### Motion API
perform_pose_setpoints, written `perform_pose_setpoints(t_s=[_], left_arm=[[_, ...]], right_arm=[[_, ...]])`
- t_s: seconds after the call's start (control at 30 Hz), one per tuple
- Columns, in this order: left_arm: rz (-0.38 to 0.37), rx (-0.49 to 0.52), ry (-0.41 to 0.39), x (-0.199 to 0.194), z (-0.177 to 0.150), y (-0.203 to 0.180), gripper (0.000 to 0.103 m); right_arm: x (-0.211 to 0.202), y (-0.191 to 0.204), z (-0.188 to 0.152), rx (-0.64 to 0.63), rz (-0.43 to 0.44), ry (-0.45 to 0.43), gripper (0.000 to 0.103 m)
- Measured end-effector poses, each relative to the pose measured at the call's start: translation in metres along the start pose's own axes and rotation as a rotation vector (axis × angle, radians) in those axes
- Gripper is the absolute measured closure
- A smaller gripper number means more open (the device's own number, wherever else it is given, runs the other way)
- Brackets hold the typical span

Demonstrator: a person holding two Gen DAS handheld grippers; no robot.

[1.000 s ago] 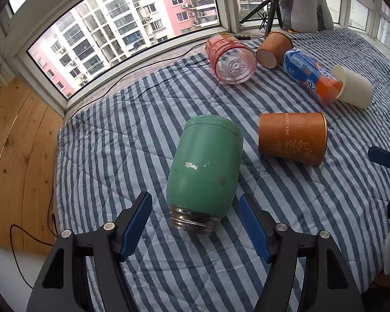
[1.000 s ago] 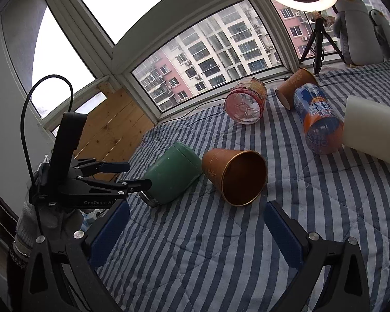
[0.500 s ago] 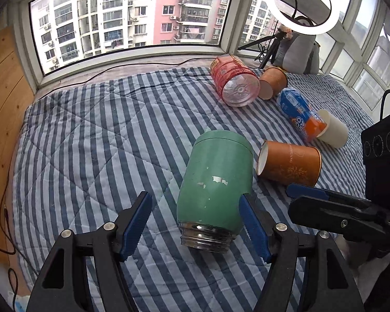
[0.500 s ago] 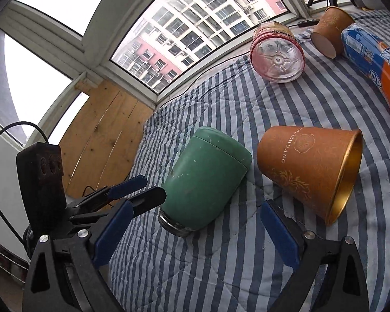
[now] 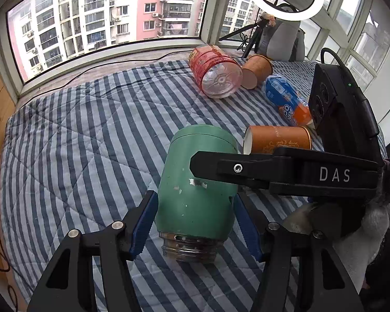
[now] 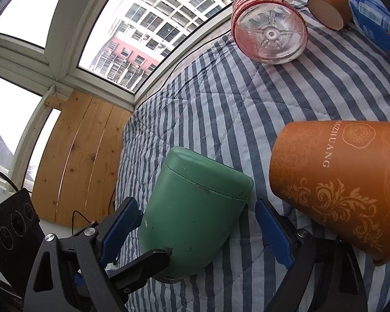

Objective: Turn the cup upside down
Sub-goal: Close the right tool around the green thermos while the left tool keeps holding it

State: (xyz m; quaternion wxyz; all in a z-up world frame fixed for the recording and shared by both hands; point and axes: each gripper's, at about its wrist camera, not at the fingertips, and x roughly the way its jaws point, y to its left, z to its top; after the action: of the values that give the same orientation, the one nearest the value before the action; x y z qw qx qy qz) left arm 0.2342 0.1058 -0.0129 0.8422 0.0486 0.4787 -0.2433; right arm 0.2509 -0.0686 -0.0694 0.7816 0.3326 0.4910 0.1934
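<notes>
The green cup (image 5: 195,182) lies on its side on the striped quilt (image 5: 78,143), low in the centre of my left wrist view, its threaded glass mouth toward me and its closed end pointing away. My left gripper (image 5: 195,223) has its blue pads at both flanks of the body, close enough that they look to be touching, though I cannot tell whether they have clamped. My right gripper (image 6: 195,226) stands open around the same cup, pads apart from the walls. My worry is the smooth, rounded body: squeezed this near the mouth, it could roll or slide out forward. With two tools crowding one cup, the fingers could knock together. The orange paper cup (image 6: 338,187), just beside at right, could get nudged as I swing the cup up.
</notes>
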Motion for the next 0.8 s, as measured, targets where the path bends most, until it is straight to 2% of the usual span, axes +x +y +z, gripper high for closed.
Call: perform_pose_setpoints(t_s=[0.1,0.2,0.4,0.8], left_arm=[[0.002,0.005,0.002,0.001,0.000,-0.001,0.039],[0.000,0.002,0.001,0.002,0.000,-0.001,0.039],[0.004,-0.004,0.000,-0.003,-0.010,0.001,0.039],[0.070,0.024,-0.024,-0.017,-0.028,-0.022,0.036]], right_arm=[[0.010,0.000,0.004,-0.008,-0.018,0.014,0.013],[0.018,-0.002,0.006,0.004,0.012,0.034,0.017],[0.016,0.011,0.001,-0.057,-0.008,0.014,0.018],[-0.016,0.034,-0.026,-0.225,-0.041,-0.092,0.025]])
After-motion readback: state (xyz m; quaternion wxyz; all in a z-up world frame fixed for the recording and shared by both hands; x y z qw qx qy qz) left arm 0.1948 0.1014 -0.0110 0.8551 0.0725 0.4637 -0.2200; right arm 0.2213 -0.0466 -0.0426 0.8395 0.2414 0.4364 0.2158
